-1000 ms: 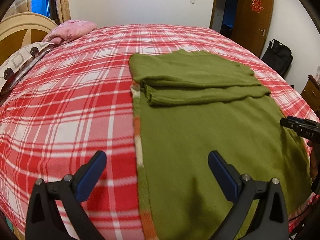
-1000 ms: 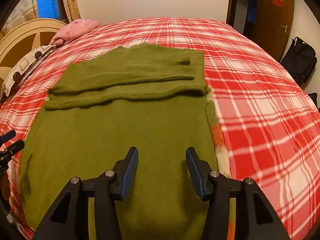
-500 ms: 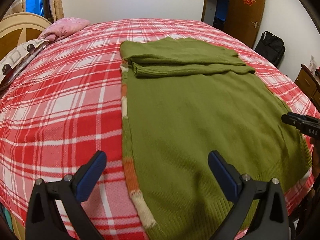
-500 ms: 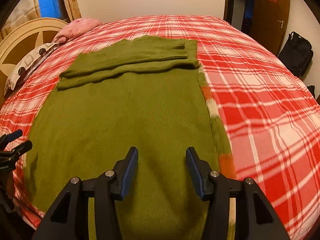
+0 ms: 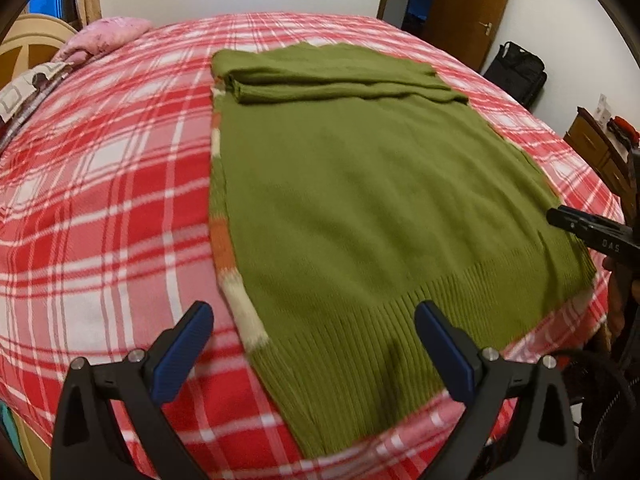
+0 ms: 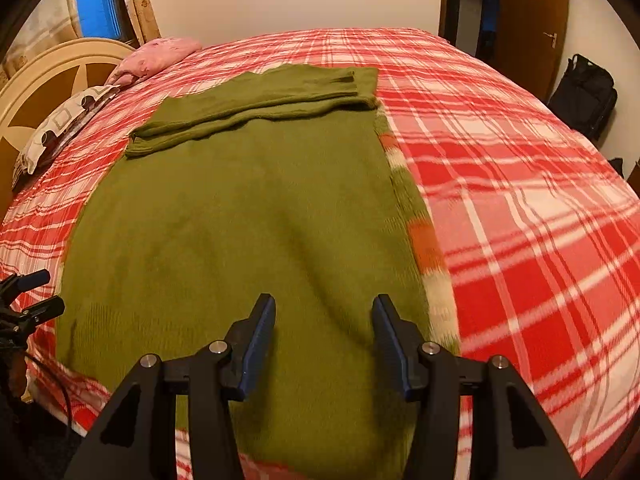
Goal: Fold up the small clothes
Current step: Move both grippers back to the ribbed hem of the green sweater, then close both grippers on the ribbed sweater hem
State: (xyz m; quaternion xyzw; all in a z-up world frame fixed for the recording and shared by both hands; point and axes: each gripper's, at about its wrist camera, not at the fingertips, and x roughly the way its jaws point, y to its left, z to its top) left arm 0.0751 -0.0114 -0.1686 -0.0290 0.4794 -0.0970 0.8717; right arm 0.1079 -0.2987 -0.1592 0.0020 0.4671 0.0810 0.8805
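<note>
An olive-green knit sweater (image 5: 360, 184) lies flat on the red plaid bed (image 5: 100, 184), its sleeves folded across the far end. An orange and white striped edge shows along one side. My left gripper (image 5: 312, 344) is open and empty, above the ribbed hem near the bed's front edge. In the right wrist view the sweater (image 6: 240, 208) fills the middle, and my right gripper (image 6: 324, 340) is open and empty above its near part. The right gripper's tip also shows in the left wrist view (image 5: 588, 232), beside the sweater's right hem corner.
A pink pillow (image 5: 104, 36) and a patterned pillow (image 6: 64, 124) lie by the cream headboard (image 6: 44, 76). A brown door (image 5: 476, 4), a black bag (image 5: 516, 76) and a wooden cabinet (image 5: 596, 148) stand beyond the bed.
Both grippers have drawn back toward the bed's near edge, so the sweater's ribbed hem has come into view. Both stayed open. The sweater has not moved.
</note>
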